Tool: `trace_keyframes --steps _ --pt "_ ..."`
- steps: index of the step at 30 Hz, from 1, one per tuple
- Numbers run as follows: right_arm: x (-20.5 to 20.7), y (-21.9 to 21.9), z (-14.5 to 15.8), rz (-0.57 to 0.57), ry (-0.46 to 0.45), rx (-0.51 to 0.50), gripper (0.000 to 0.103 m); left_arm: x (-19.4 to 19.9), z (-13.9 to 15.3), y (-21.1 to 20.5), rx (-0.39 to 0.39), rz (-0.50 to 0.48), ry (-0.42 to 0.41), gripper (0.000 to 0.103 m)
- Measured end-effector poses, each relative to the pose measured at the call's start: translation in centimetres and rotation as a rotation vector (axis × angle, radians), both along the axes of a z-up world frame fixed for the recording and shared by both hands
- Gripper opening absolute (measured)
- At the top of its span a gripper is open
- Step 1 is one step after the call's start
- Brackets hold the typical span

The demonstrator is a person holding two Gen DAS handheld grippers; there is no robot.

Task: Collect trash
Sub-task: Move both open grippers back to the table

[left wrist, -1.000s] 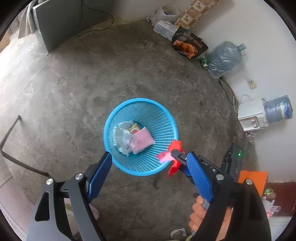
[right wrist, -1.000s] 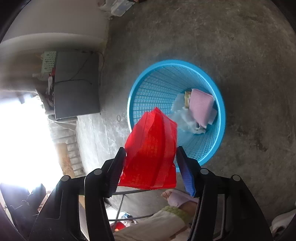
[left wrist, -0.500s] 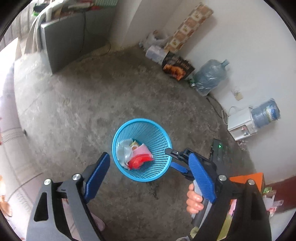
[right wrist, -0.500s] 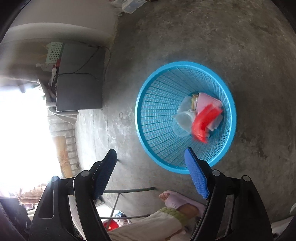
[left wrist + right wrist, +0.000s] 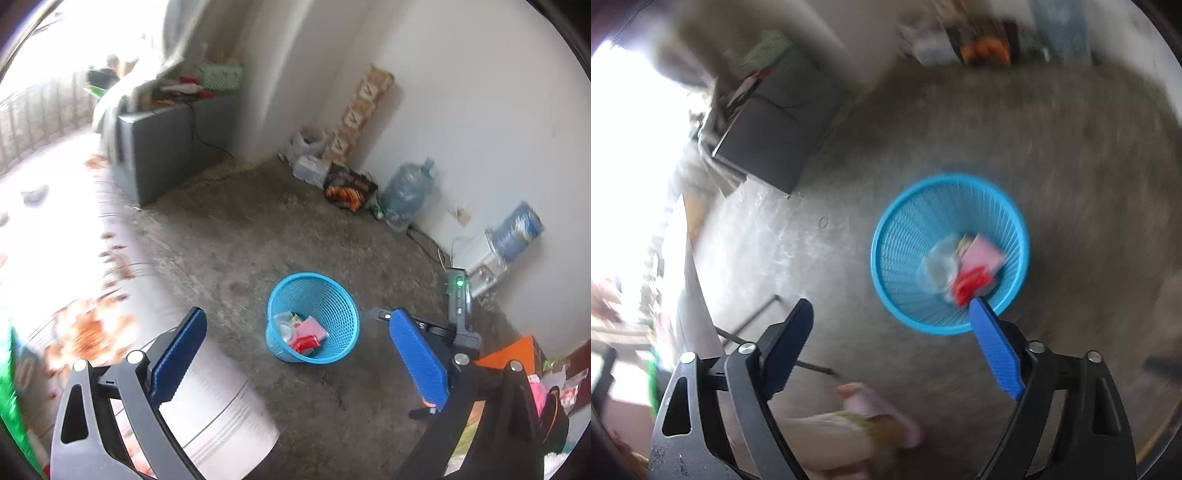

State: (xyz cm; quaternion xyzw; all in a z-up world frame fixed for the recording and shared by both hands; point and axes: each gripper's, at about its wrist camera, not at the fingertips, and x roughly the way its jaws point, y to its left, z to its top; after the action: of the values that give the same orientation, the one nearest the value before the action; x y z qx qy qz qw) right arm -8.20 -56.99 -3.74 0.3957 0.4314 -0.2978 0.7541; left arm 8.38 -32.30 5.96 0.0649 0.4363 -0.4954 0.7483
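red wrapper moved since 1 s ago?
Yes. The red wrapper went from between the right tongs, which have just been opening, down into the blue basket, beside the pink packet.

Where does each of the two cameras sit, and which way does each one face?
Left wrist view: sits on the left claw, looking slantwise down across the grey concrete floor towards the white wall; both blue pads show, open.
Right wrist view: sits on the right claw, looking more steeply down at the floor; its open pads and the person's foot in a pink slipper show.
Shared: the round blue mesh plastic basket holding a red wrapper.
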Motion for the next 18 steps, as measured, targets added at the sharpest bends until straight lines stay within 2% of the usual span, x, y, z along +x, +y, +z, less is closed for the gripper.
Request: trace_keyframes --steps 4,9,13,18 --pt "2.5 3.8 3.9 0.103 0.035 -0.149 0.095 0.5 1.5 5.9 -0.041 0.105 -0.020 0.097" --pt "7.4 9.4 8.4 0.261 0.001 -0.324 0.095 1.5 2.9 12.7 -0.091 0.219 -0.052 0.097" --pt "11.6 13.4 10.6 0.328 0.017 -0.433 0.095 2.4 3.9 18.7 -0.133 0.308 -0.081 0.097" --pt "16.4 18.1 12.3 0.419 -0.004 -0.528 0.095 4.3 3.6 26.6 -0.210 0.455 -0.027 0.097"
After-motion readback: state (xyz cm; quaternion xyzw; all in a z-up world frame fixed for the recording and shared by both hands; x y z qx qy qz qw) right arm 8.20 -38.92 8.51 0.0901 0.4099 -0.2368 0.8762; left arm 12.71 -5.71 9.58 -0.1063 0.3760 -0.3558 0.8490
